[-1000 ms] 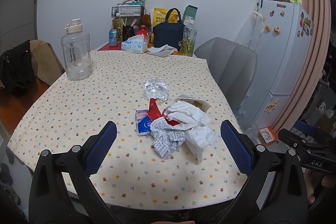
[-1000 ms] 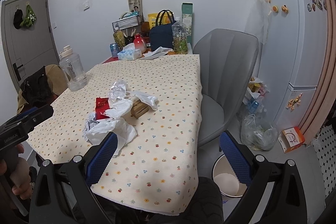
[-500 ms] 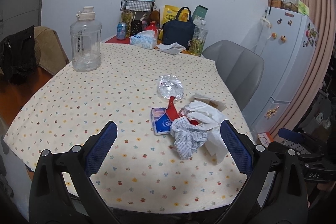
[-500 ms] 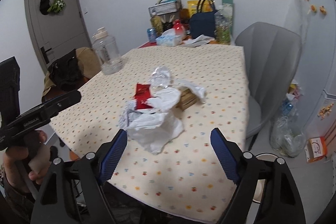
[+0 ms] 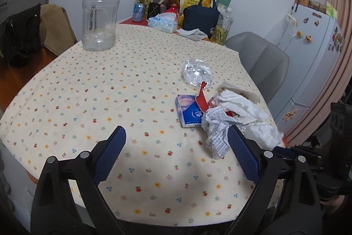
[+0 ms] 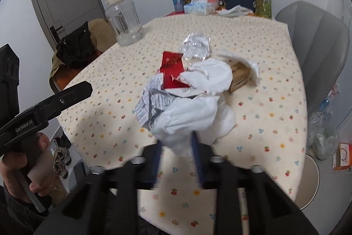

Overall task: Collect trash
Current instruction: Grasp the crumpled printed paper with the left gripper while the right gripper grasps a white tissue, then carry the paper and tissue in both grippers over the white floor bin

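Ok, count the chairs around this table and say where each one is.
2. A grey shell chair stands at the table's right side, and a chair draped with tan and black clothing at its left side by the door. Others may be hidden behind the cameras.

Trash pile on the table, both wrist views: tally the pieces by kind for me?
Crumpled clear plastic wrapper: 1
Flat red paper packet: 1
Blue-and-white tissue pack: 1
Crumpled printed paper sheet: 1
Brown cardboard box: 1
Crumpled white tissue wads: at least 2, overlapping
Total: at least 7
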Action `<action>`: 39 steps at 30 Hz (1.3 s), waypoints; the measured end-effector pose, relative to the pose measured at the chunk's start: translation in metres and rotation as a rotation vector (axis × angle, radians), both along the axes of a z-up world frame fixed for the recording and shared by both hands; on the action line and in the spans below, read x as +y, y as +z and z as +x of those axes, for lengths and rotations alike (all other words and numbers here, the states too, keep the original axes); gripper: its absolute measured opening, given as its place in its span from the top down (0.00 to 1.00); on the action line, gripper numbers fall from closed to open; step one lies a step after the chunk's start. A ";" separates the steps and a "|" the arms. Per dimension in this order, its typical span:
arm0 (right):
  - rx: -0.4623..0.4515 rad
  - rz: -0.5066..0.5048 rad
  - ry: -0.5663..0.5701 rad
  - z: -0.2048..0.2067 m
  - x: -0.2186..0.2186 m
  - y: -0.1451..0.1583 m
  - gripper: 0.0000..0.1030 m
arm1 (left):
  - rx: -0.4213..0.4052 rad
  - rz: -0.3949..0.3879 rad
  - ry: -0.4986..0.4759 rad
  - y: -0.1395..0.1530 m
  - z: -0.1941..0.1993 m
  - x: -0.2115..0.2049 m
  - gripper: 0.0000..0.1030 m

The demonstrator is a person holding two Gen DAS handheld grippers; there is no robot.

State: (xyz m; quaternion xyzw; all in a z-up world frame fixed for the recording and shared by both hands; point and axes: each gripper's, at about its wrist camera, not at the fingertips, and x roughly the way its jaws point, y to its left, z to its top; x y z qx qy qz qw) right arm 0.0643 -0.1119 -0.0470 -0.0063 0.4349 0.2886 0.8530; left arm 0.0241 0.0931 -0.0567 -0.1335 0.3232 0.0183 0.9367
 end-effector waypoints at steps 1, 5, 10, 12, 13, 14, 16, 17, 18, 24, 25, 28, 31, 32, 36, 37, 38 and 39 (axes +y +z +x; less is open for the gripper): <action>-0.001 -0.002 0.000 -0.001 0.000 -0.001 0.92 | 0.010 -0.002 -0.010 -0.003 0.003 -0.003 0.12; -0.007 0.013 -0.004 -0.007 -0.010 0.001 0.97 | 0.036 -0.010 -0.053 -0.014 0.015 -0.016 0.13; -0.022 0.019 -0.019 -0.015 -0.026 0.009 0.98 | 0.065 -0.020 -0.106 -0.027 0.029 -0.035 0.13; -0.032 0.019 -0.029 -0.018 -0.033 0.013 0.98 | 0.074 -0.019 -0.125 -0.031 0.035 -0.044 0.13; -0.036 0.018 -0.035 -0.019 -0.036 0.015 0.98 | 0.080 -0.017 -0.133 -0.033 0.038 -0.048 0.13; -0.040 0.016 -0.042 -0.020 -0.040 0.016 0.98 | 0.084 -0.015 -0.139 -0.034 0.041 -0.051 0.13; -0.044 0.015 -0.054 -0.021 -0.046 0.018 0.98 | 0.094 -0.010 -0.150 -0.037 0.046 -0.057 0.13; -0.047 0.014 -0.061 -0.022 -0.050 0.020 0.98 | 0.102 -0.005 -0.156 -0.038 0.049 -0.060 0.13; -0.049 0.013 -0.067 -0.022 -0.052 0.021 0.98 | 0.110 0.002 -0.159 -0.039 0.052 -0.064 0.13; -0.057 0.026 -0.097 -0.023 -0.070 0.026 0.98 | 0.159 0.034 -0.189 -0.048 0.065 -0.081 0.32; -0.060 0.029 -0.103 -0.023 -0.073 0.027 0.98 | 0.172 0.029 -0.197 -0.050 0.067 -0.082 0.44; -0.074 0.028 -0.109 -0.020 -0.078 0.032 0.98 | 0.178 0.019 -0.209 -0.049 0.065 -0.082 0.64; -0.099 0.030 -0.115 -0.017 -0.080 0.040 0.98 | 0.155 0.026 -0.196 -0.039 0.060 -0.077 0.72; -0.106 0.032 -0.115 -0.016 -0.080 0.043 0.98 | 0.143 0.023 -0.185 -0.034 0.058 -0.074 0.73; -0.167 0.023 -0.096 -0.013 -0.074 0.065 0.98 | 0.091 0.020 -0.165 -0.014 0.050 -0.065 0.73; -0.184 0.022 -0.089 -0.012 -0.072 0.072 0.98 | 0.078 0.021 -0.166 -0.010 0.048 -0.064 0.73; -0.206 0.022 -0.082 -0.011 -0.069 0.079 0.98 | 0.062 0.021 -0.167 -0.005 0.046 -0.064 0.73; -0.222 0.022 -0.078 -0.011 -0.068 0.085 0.98 | 0.051 0.021 -0.167 -0.001 0.045 -0.064 0.73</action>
